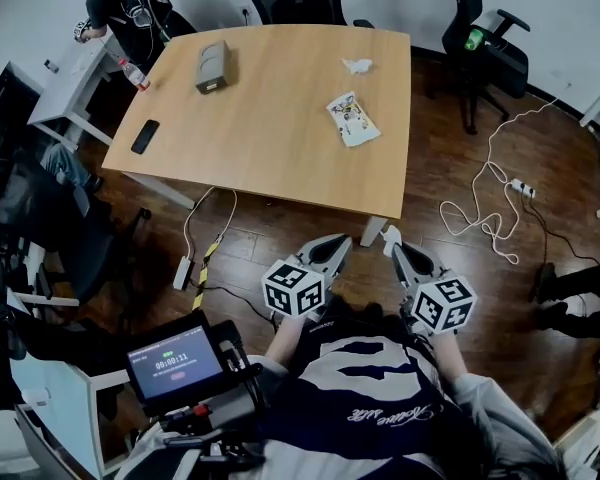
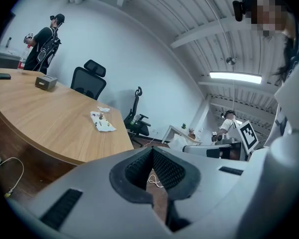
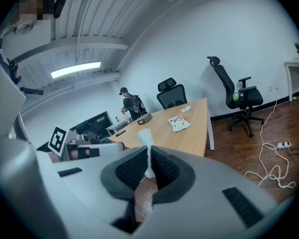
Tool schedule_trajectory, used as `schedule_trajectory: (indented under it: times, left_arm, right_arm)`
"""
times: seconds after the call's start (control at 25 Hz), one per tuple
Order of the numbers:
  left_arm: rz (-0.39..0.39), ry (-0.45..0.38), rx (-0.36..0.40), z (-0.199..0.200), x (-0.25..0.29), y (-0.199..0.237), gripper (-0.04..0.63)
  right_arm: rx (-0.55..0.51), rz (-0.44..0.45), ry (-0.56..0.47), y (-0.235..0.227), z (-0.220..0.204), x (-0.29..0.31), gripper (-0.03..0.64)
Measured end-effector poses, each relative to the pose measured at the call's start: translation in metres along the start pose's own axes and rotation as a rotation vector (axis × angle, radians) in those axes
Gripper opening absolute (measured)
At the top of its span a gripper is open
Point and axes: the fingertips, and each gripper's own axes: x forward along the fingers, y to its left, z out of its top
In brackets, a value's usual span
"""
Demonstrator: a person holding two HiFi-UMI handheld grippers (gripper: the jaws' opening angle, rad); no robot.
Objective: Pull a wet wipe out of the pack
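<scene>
**Hold the pulled wipe firmly and bring it to the table without losing it**

The right gripper [image 1: 394,241], in the lower middle of the head view, is pinching a thin white wipe [image 3: 145,139]. In the right gripper view the strip stands up between the two dark pads, and they press on it from both sides. The left gripper [image 1: 344,239], just to the left of it, has its jaws pressed together with nothing between them. Through the small gap below its pads only the floor and a white cable [image 2: 154,182] show.

The pack [image 1: 352,118] lies flat on the wooden table [image 1: 270,158], in the upper middle of the head view, well apart from both grippers. A crumpled white tissue [image 1: 357,65] lies further up, near the far edge of the table.

As I judge it, the wipe is already free of the pack, so the pulling itself looks done and what is left is to carry the wipe and put it down. To do this well, the right gripper should not loosen its pinch, because only a narrow part of the wipe is caught and a wet sheet can slip. The movement should be slow and level. The left gripper stays free, so it can press the pack down if another wipe is wanted.
</scene>
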Motion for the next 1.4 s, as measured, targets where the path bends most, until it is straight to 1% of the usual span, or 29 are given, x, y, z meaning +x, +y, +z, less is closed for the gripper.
schedule_trajectory:
  times: [0.2,0.56,0.84,1.04,1.4]
  left_arm:
    - [-0.002,0.008,0.004,0.002,0.006,-0.005,0.003]
    - [0.021,0.003,0.010,0.001,0.006,-0.012,0.003]
    - [0.047,-0.006,0.000,0.007,0.006,-0.006,0.003]
    - [0.061,-0.010,0.010,0.001,0.003,-0.012,0.003]
    - [0.088,-0.010,0.006,0.001,-0.004,-0.006,0.003]
  right_arm:
    - [0.001,0.011,0.007,-0.003,0.003,0.001,0.017]
    - [-0.003,0.034,0.007,-0.008,0.000,-0.002,0.018]
    - [-0.009,0.053,0.021,-0.011,0.005,0.003,0.017]
    - [-0.016,0.070,0.023,-0.012,0.000,-0.001,0.017]
    - [-0.026,0.101,0.040,-0.006,-0.003,0.007,0.017]
